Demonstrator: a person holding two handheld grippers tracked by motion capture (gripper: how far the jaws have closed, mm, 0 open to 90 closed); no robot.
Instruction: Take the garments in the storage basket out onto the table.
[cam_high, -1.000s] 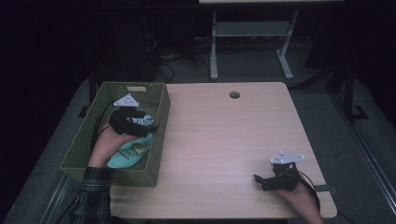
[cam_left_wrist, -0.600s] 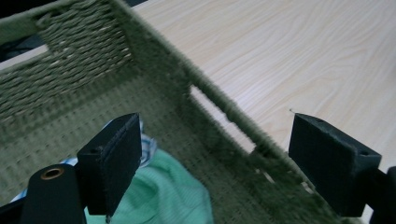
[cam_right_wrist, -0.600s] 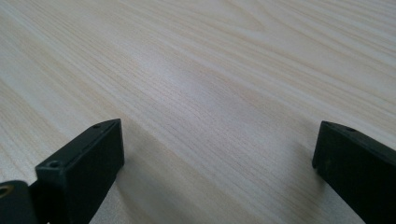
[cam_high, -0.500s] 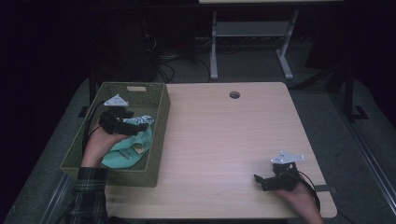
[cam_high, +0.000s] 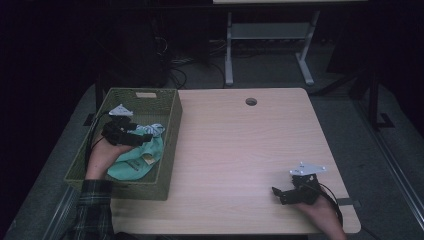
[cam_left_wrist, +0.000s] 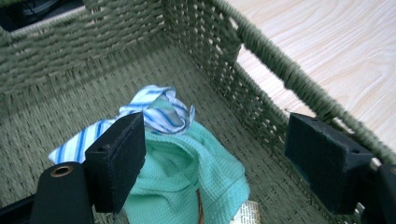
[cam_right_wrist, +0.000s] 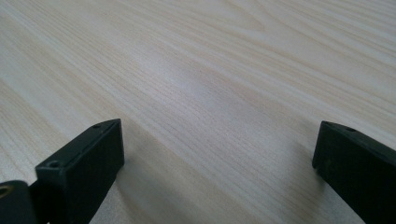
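Left gripper (cam_left_wrist: 215, 158) jaws wide over mint waffle cloth (cam_left_wrist: 187, 172) in woven basket (cam_left_wrist: 261, 60); drop straight, pinch one fold. Right gripper (cam_right_wrist: 215, 163) gapes, empty.

The woven basket (cam_high: 170, 145) walls hem in the left tool (cam_left_wrist: 215, 154) above the green cloth (cam_left_wrist: 187, 172); the bench (cam_high: 250, 150) lies open around the right tool (cam_high: 287, 195).

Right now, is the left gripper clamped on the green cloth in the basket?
No, the left gripper has its jaws spread wide above the green cloth in the basket, gripping nothing.
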